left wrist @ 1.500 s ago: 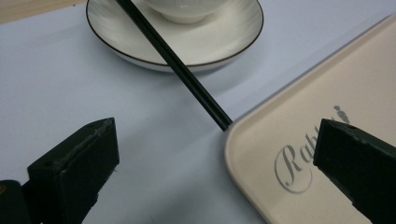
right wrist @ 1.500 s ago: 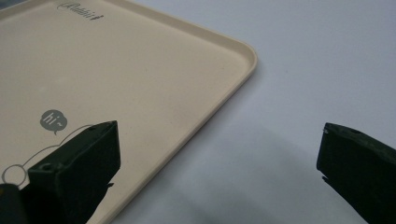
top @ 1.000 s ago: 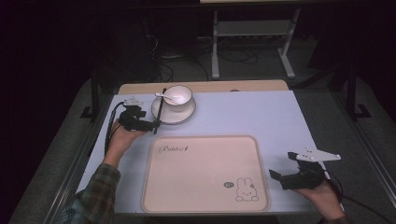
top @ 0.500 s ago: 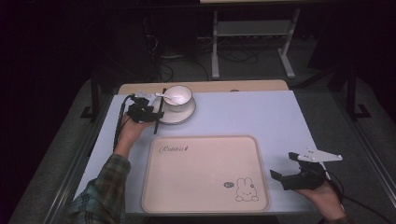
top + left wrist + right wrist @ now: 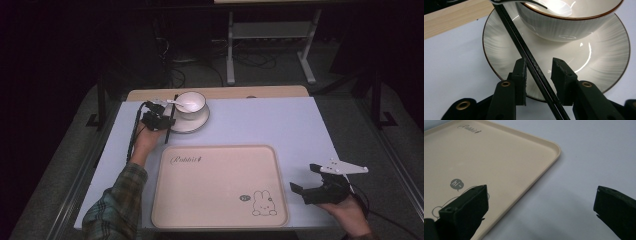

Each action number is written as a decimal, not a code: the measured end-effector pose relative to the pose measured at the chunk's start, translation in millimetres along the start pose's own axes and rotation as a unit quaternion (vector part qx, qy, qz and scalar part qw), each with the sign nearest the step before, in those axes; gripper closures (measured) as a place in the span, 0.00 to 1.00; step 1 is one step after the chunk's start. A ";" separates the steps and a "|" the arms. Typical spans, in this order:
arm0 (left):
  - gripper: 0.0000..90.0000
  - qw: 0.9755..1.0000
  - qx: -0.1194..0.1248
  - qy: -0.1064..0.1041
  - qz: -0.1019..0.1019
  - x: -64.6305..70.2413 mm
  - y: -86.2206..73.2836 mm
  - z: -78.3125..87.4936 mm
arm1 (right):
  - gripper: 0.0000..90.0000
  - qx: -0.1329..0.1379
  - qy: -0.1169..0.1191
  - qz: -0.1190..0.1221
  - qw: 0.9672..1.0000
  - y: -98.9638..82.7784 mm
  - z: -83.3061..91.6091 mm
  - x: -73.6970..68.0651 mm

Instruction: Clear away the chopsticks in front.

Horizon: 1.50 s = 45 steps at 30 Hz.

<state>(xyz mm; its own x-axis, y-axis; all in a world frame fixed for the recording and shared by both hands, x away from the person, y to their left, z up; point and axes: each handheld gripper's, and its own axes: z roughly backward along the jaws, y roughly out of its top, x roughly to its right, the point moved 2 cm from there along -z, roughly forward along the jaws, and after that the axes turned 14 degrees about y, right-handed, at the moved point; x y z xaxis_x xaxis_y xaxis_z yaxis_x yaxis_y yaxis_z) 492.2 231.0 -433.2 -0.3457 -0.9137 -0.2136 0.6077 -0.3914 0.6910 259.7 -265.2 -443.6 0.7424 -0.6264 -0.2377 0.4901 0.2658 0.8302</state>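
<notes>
On the pale lavender worktop (image 5: pixel 260 125), a pair of thin black chopsticks (image 5: pixel 529 60) lies propped across the near-left rim of a round white ribbed saucer with a brown edge (image 5: pixel 196 123). Their far ends lean by the white bowl (image 5: pixel 190 102) that sits on the saucer and holds a white spoon (image 5: pixel 176 103). In the high view the chopsticks run near to far, tilted slightly; in the left gripper view they cut diagonally from the lower right up to the upper left, passing straight between the two black jaws.

The left gripper (image 5: pixel 538 75) is by far the nearer one, sitting right at the sticks on the saucer's left side. Its jaws have just been closing with the chopsticks between them; the left pad looks touching or just beside the sticks, while a gap remains on the right, so the grip seems not yet made.

The right gripper (image 5: pixel 314 186) rests well apart at the near right, jaws spread wide and empty, beside the beige rectangular tray with a rabbit drawing (image 5: pixel 220 210).
</notes>
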 end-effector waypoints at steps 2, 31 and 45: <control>0.74 1.000 -0.004 0.006 -0.005 0.1 1.2 -1.6 | 0.00 0.001 0.000 -0.001 1.000 -0.2 0.3 -0.2; 0.88 0.999 -0.020 0.035 0.012 -8.6 18.3 -26.1 | 0.00 0.003 0.002 -0.003 1.000 -2.3 3.3 0.5; 0.77 0.999 -0.002 -0.009 0.046 -24.3 6.0 14.8 | 0.00 0.002 0.001 0.002 1.000 -1.8 4.5 -3.7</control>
<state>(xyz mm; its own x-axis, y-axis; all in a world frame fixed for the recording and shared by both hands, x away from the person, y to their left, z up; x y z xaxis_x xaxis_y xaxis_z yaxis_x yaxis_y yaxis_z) 493.7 252.4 -413.6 -0.3005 -0.9440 -0.1364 0.6401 -0.3056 0.7049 254.0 -266.6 -441.9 0.7446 -0.6246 -0.2356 0.4856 0.2647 0.8331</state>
